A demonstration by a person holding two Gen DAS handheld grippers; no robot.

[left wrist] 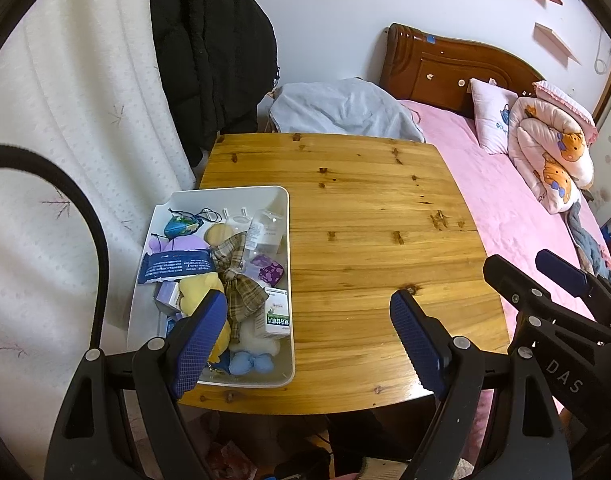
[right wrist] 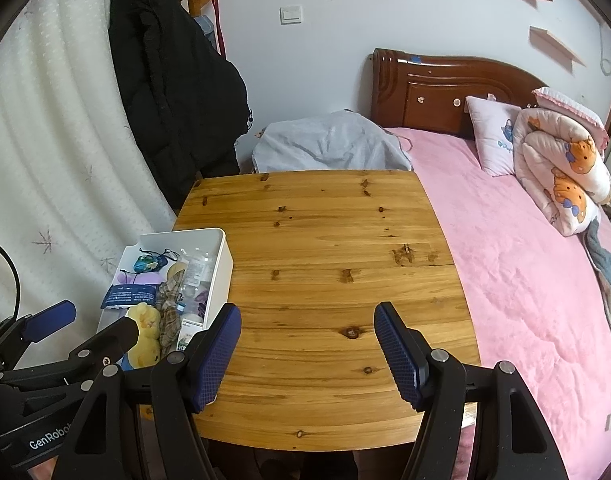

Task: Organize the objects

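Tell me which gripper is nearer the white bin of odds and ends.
Left. The left gripper hangs open over the white bin's near right corner; the right gripper sits open over bare table, further to the bin's right.

The right gripper hangs over the bare wooden bench, jaws spread wide and empty. A white bin of small items sits at the bench's left edge, with the left gripper just beside it.
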